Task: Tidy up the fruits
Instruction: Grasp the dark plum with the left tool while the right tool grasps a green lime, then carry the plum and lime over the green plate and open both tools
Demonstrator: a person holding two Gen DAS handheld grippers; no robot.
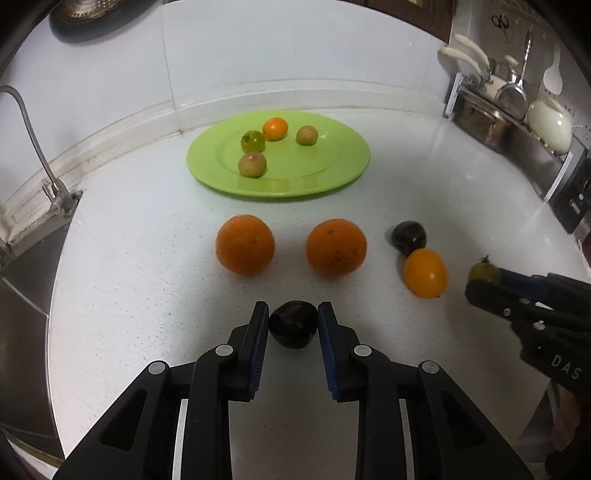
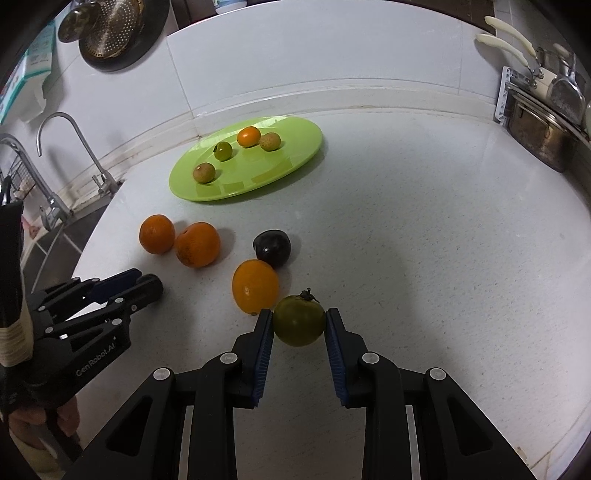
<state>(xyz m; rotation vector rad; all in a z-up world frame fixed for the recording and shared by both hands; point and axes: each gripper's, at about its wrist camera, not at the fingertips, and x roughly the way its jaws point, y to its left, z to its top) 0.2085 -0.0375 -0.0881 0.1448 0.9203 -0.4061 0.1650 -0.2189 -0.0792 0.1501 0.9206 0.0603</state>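
Observation:
A green plate (image 1: 332,173) (image 2: 295,155) at the back of the white counter holds several small fruits. Two oranges (image 1: 245,244) (image 1: 336,247) (image 2: 197,244), a dark plum (image 1: 409,237) (image 2: 272,247) and a yellow-orange fruit (image 1: 424,272) (image 2: 255,286) lie on the counter before it. My left gripper (image 1: 293,314) is shut on a second dark plum (image 1: 293,324) near the front. My right gripper (image 2: 299,317) is shut on a green tomato (image 2: 299,320) (image 1: 483,272) beside the yellow-orange fruit. The left gripper also shows in the right wrist view (image 2: 144,284).
A sink with a faucet (image 1: 33,147) (image 2: 74,155) lies at the left. A metal tray (image 2: 539,136) with utensils and a white pot (image 1: 546,123) stand at the back right. A colander (image 2: 110,33) hangs on the tiled wall.

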